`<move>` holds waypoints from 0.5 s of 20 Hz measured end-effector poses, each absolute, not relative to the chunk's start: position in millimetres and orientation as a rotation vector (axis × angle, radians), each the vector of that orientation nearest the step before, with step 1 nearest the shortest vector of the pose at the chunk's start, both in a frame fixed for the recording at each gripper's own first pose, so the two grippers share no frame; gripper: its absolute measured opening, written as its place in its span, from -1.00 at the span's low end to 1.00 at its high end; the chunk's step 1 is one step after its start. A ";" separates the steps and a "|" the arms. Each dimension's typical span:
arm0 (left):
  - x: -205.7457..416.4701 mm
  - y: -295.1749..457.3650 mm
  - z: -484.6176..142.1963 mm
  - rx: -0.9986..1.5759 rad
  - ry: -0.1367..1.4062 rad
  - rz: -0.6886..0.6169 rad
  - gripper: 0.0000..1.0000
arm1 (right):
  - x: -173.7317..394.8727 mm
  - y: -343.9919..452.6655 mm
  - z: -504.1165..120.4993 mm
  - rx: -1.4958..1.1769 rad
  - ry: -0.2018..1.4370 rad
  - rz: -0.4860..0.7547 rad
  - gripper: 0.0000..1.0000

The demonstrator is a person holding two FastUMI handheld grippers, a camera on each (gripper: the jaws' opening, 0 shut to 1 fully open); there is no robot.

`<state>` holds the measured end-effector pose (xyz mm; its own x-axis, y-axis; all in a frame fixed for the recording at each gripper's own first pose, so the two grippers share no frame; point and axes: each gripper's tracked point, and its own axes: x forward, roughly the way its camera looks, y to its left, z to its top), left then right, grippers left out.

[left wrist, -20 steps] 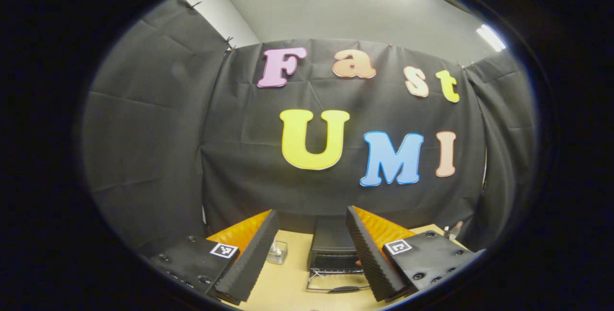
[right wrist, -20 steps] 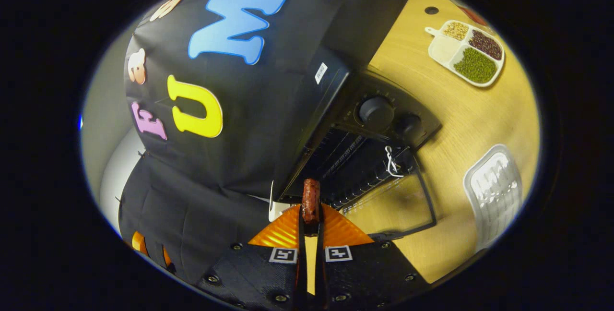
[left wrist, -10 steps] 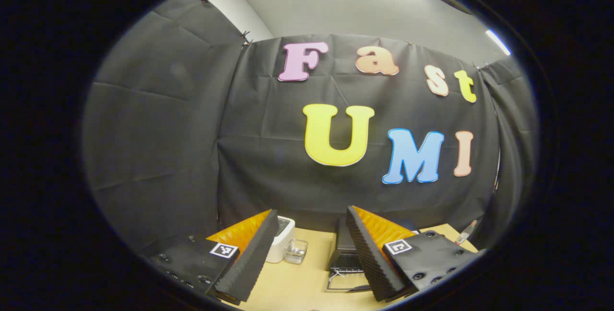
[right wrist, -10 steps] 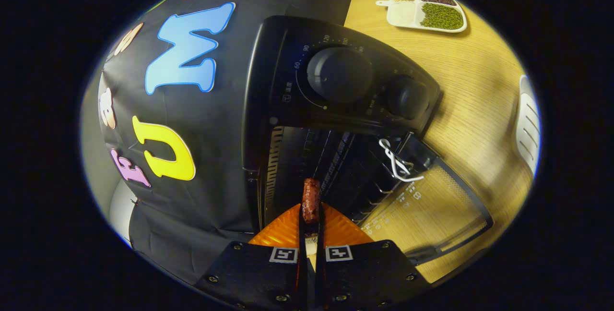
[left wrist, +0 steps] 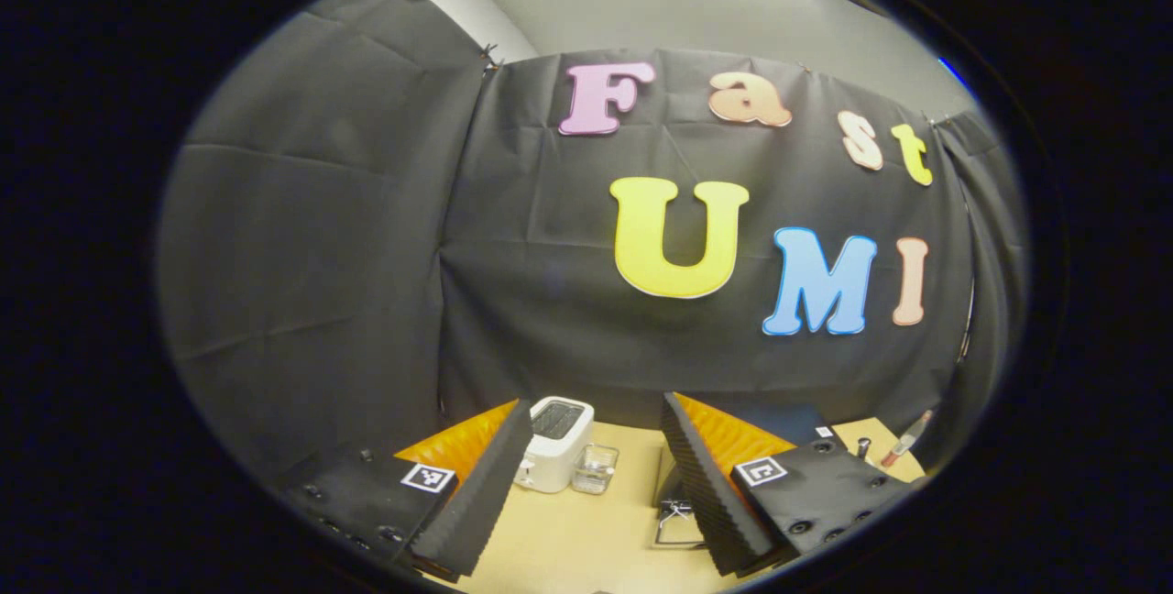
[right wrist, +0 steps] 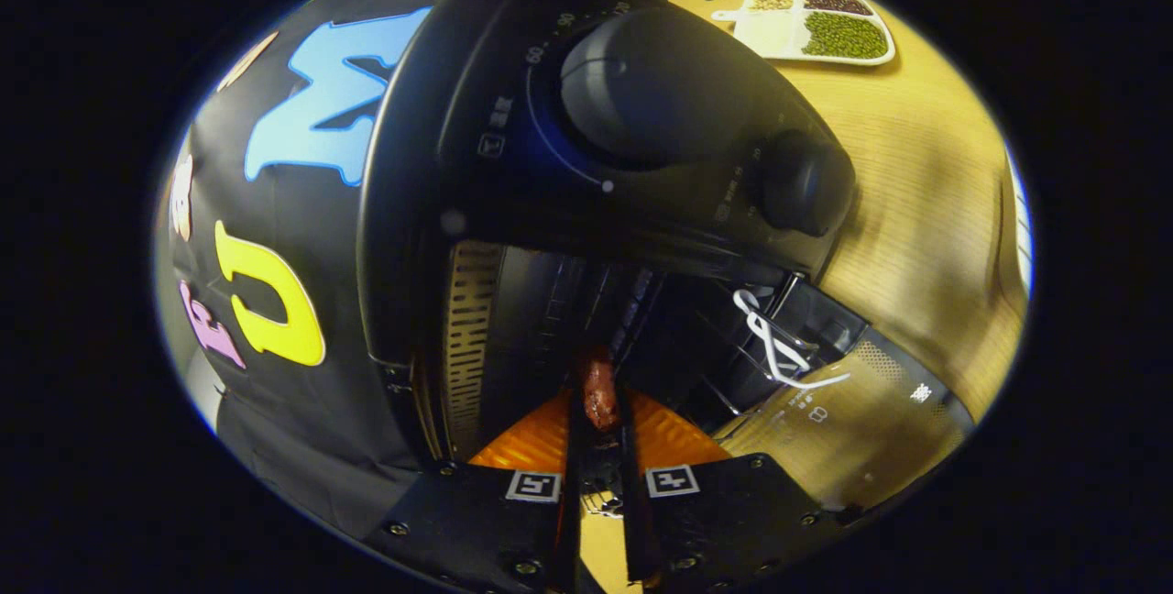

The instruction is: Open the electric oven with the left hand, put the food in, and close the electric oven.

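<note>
Oven [right wrist: 513,163] loomed largest in the right gripper view, its black control face with the big dial [right wrist: 641,81] and smaller knob [right wrist: 802,181] close above the camera, and its cavity stood exposed below. The glass door [right wrist: 861,411] lay dropped flat toward the wooden table [right wrist: 926,172], so the opening step looked done. A white cord [right wrist: 774,346] hung looped at the door's hinge side. The right gripper [right wrist: 600,401] was clamped on a small reddish-brown sausage [right wrist: 600,392], both fingers pressing its sides, and the piece sat at the mouth of the cavity; whether it had crossed onto the rack was hard to judge in the dark interior. A divided tray of beans [right wrist: 806,21] rested well apart at the far table edge. In the left gripper view, the left gripper [left wrist: 586,475] hung with its fingers spread wide and nothing between them, aimed high at the booth wall, with a white toaster [left wrist: 554,452] and a small clear container [left wrist: 596,470] beyond it. Left to do, as I judged: release the food inside, withdraw, and swing the door shut.
</note>
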<state>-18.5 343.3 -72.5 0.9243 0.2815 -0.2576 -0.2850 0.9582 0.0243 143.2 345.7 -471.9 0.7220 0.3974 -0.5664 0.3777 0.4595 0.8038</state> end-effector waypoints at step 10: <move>4.4 313.2 -81.9 -0.036 0.259 0.192 0.91 | 112.3 330.0 -447.2 0.746 0.872 0.111 0.76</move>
<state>4.4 313.2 -81.9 0.9486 0.1838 -0.2577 -0.1929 0.9812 -0.0104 112.3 330.0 -447.2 0.6548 0.3790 -0.6540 0.2028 0.7454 0.6350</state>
